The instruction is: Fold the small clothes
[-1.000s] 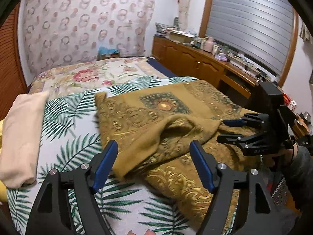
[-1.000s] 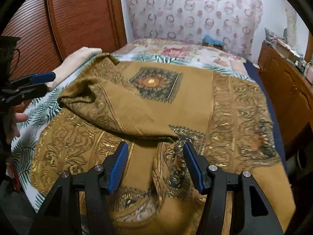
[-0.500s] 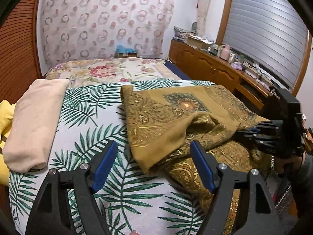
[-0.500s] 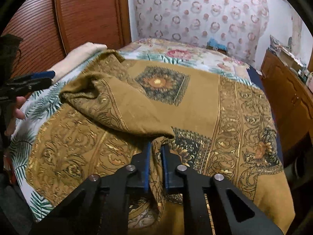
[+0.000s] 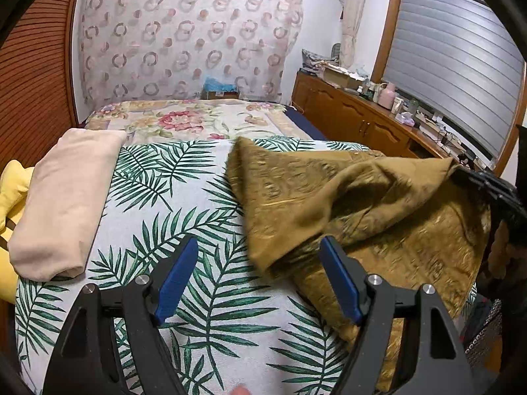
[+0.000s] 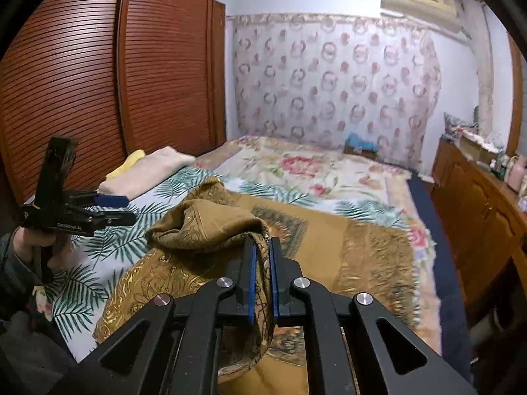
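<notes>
While pinched by right hand-held gripper point(image 6: 262, 276), mustard cloth point(image 6: 210, 230) peaks upward

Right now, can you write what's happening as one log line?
step: folding | right gripper: shut on brown cloth, lifting fold | left gripper: open, empty, above bed sheet | beige folded cloth: aside

Left wrist view: low over palm-leaf bedspread point(image 5: 158, 204), close, facing along the bed toward the patterned curtain point(image 5: 184, 33), own fingers at the bottom edge. Right wrist view: raised a little above the same bedspread point(image 6: 98, 250), nearer its foot, also facing the curtain point(image 6: 329, 75), angled toward the slatted wardrobe doors point(image 6: 98, 75). Shared by both: bedspread, brown patterned cloth point(image 5: 378, 204) point(image 6: 204, 227), folded cream cloth point(image 5: 66, 197) point(image 6: 154, 168), curtain, wooden sideboard point(image 5: 346, 115) point(image 6: 477, 204).
</notes>
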The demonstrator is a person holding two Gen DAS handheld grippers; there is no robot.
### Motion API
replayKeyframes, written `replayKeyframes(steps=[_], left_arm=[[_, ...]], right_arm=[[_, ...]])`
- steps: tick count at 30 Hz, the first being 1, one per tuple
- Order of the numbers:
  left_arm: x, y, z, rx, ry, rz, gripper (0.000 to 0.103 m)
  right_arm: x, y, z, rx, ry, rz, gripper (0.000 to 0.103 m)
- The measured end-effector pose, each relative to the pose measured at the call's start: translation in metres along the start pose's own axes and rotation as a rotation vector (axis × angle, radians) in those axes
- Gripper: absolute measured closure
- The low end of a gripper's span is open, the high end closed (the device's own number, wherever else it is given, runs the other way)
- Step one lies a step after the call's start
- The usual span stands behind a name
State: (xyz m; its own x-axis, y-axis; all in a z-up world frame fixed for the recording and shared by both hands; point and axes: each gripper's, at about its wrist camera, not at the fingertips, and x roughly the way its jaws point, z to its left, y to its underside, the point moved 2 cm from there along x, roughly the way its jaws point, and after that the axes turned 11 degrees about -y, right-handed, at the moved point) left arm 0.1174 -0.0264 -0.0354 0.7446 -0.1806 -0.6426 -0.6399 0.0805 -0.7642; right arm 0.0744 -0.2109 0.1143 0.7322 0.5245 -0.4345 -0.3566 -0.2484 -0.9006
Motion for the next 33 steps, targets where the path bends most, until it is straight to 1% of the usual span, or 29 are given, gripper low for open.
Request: replayKeyframes(steps=[3, 7, 8, 12, 14, 16, 19, 21, 22, 24, 26, 27, 33], left_arm=[[-0.001, 0.0, -0.002, 0.003, -0.006, -0.005, 0.026], [-0.002, 0.001, -0.006, 0.008, 0.0, -0.012, 0.026], [-0.002, 0.001, -0.008, 0.01, 0.008, -0.01, 0.026], [-0.003, 0.003, -0.014, 0.02, 0.022, -0.009, 0.026], [-0.003, 0.003, -0.017, 0.022, 0.033, -0.011, 0.026], [-0.003, 0.004, -0.019, 0.024, 0.032, -0.011, 0.026], [-0.003, 0.004, -0.021, 0.027, 0.036, -0.009, 0.026], [-0.004, 0.004, -0.022, 0.028, 0.03, -0.012, 0.026], [-0.004, 0.004, -0.023, 0.027, 0.027, -0.015, 0.026], [-0.005, 0.004, -0.024, 0.026, 0.023, -0.018, 0.026], [-0.005, 0.005, -0.025, 0.029, 0.023, -0.02, 0.026], [-0.005, 0.005, -0.026, 0.03, 0.024, -0.02, 0.026], [-0.006, 0.005, -0.028, 0.04, 0.015, -0.029, 0.026]], right_arm=[[-0.021, 0.006, -0.005, 0.017, 0.044, -0.019, 0.096], [-0.043, 0.02, -0.019, 0.052, 0.142, -0.011, 0.096], [-0.046, 0.027, -0.027, 0.079, 0.171, 0.008, 0.096], [-0.036, 0.061, -0.045, 0.173, 0.219, 0.124, 0.096], [-0.029, 0.078, -0.046, 0.2, 0.232, 0.176, 0.096], [-0.028, 0.085, -0.043, 0.21, 0.243, 0.197, 0.096], [-0.026, 0.079, -0.032, 0.198, 0.242, 0.204, 0.094], [-0.028, 0.072, -0.035, 0.17, 0.231, 0.202, 0.091], [-0.028, 0.068, -0.029, 0.156, 0.225, 0.204, 0.087], [-0.032, 0.06, -0.033, 0.131, 0.221, 0.199, 0.08], [-0.031, 0.054, -0.037, 0.113, 0.202, 0.196, 0.065], [-0.027, 0.053, -0.042, 0.103, 0.188, 0.192, 0.064], [0.011, 0.031, -0.017, 0.02, 0.084, 0.209, 0.064]])
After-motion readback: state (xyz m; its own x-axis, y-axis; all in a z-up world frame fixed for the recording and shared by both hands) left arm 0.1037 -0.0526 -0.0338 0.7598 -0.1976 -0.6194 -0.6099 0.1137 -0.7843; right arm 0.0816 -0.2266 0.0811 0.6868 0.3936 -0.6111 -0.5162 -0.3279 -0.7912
